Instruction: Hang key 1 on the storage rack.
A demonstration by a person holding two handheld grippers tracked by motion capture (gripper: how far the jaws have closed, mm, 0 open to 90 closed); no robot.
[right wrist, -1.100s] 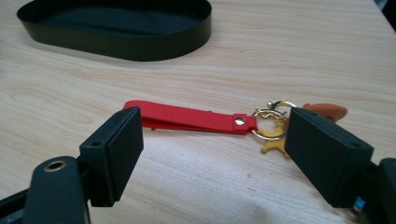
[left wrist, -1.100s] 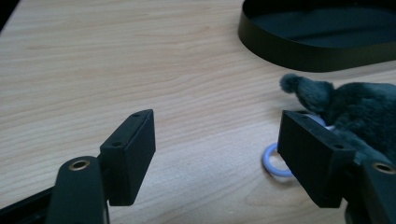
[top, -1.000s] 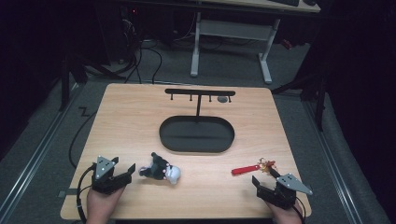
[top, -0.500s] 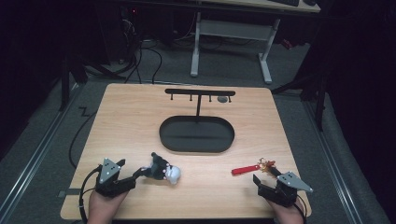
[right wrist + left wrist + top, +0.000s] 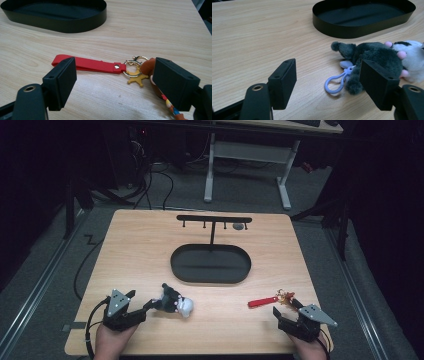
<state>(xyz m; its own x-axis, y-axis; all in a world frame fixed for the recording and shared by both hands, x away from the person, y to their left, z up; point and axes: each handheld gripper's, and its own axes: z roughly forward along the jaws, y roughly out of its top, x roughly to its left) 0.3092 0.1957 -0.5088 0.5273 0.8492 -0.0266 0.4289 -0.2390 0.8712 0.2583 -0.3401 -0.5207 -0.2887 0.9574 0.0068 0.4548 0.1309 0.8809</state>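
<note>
Table [image 5: 140,250] | left gripper [image 5: 328,82] fingers apart (lilac clip [image 5: 334,83] between) | right gripper [image 5: 113,83] fingers apart

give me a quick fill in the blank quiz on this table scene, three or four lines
1. The plush keychain near the left gripper has a plastic clip coloured ____.
2. The strap between the jaws of the right gripper is coloured ____.
3. The gold charm by that strap has the shape of a ____.
4. The oval tray in the middle of the table is coloured ____.

Missing words: light blue; red; star; black
</note>
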